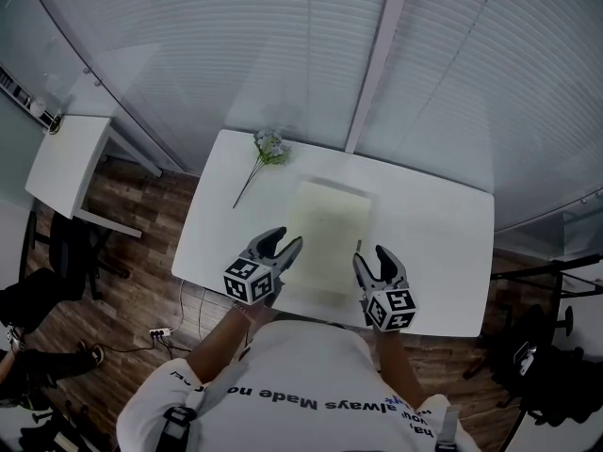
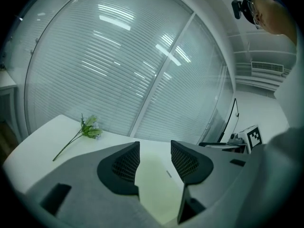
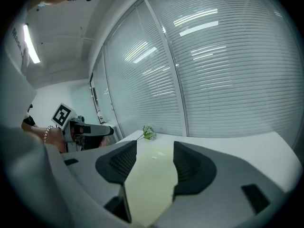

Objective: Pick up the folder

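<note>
Window blinds stand behind a white table. A shirt says "always Made". The yellow folder lies flat mid-table. The left gripper and right gripper hang by its near corners, jaws spread, empty. A flower lies beyond.

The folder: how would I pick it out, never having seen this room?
Find the white table before the slatted blinds. Flat in its middle lies a pale yellow-green rectangle: the folder. The only other thing lying there is a thin-stemmed flower sprig at the far left, so the folder is the broad flat one.
</note>
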A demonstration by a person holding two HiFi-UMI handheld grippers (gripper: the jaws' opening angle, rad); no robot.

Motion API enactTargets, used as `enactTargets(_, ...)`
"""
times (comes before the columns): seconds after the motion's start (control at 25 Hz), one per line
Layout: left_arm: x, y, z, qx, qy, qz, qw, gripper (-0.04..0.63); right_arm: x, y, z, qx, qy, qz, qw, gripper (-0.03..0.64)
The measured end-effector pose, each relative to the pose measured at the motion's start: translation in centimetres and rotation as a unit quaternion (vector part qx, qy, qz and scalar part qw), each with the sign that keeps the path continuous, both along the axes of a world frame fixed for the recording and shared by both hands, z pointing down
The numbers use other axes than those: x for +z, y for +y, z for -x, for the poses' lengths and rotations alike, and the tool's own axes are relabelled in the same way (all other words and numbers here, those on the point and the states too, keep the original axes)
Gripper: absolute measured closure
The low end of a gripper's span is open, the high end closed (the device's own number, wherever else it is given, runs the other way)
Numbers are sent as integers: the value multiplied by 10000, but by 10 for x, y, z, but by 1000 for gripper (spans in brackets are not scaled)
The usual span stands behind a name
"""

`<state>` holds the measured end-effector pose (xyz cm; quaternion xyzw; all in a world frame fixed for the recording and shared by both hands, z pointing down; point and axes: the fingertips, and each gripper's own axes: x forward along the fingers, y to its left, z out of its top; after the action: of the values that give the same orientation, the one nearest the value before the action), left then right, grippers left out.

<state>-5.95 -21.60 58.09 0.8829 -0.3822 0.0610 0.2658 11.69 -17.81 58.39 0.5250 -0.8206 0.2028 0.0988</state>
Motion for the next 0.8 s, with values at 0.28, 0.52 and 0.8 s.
enactTargets(0.28, 52, 2, 9, -6, -204, 424, 9989, 408, 41, 0, -4, 98, -11, 332, 9994, 391)
enactTargets(0.52, 85, 4, 14, 11, -226, 823, 9963, 376, 77, 7, -6, 164, -122, 686, 9974, 376)
enactTargets(0.8, 119, 7, 24, -101, -265, 1118, 9933, 354, 113, 13, -5, 200, -220, 1097, 9935, 362)
